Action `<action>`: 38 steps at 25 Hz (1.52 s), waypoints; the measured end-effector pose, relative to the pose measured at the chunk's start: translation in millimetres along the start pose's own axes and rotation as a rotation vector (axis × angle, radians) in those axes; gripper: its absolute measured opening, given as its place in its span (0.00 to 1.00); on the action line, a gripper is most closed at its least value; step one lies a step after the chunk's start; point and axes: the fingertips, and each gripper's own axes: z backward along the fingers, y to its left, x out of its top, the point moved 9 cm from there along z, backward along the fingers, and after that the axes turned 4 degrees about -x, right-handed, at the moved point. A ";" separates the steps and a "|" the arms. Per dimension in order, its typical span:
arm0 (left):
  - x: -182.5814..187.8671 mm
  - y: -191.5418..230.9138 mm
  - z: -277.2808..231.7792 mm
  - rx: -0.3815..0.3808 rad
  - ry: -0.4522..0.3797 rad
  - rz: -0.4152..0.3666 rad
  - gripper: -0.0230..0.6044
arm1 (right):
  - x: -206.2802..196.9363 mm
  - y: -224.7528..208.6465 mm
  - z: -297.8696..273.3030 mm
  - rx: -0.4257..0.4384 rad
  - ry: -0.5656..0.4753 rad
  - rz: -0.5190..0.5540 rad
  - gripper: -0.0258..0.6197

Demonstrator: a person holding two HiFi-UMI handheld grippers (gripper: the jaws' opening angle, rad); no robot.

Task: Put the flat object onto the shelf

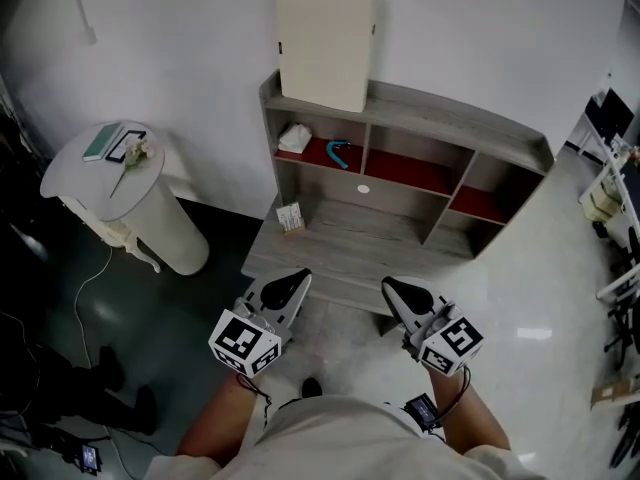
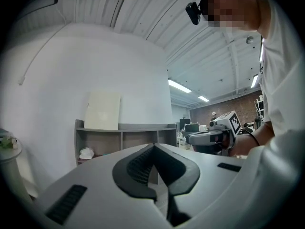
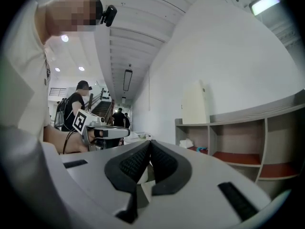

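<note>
Cream flat board stands on shelf top, far, against wall: placing looks done. Left tool, right tool both closed, empty, near; nothing left.

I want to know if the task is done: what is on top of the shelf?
A cream board stands on edge at the left end of the shelf, against the wall. Nothing else shows up there. Whatever lies behind the board is covered.
</note>
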 end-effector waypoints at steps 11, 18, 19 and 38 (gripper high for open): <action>-7.0 -112.9 -20.0 0.051 0.029 0.025 0.06 | -5.3 -22.4 106.6 0.058 -0.002 -0.007 0.07; -8.1 -157.1 -3.3 0.068 0.054 0.014 0.06 | -17.0 -8.2 141.9 0.077 -0.002 -0.012 0.07; -8.2 -161.3 0.9 0.067 0.058 0.011 0.06 | -17.9 -3.0 145.7 0.080 -0.001 -0.007 0.07; -7.1 -183.5 141.6 -0.031 0.057 -0.010 0.06 | -19.4 154.3 169.9 0.013 -0.010 0.045 0.07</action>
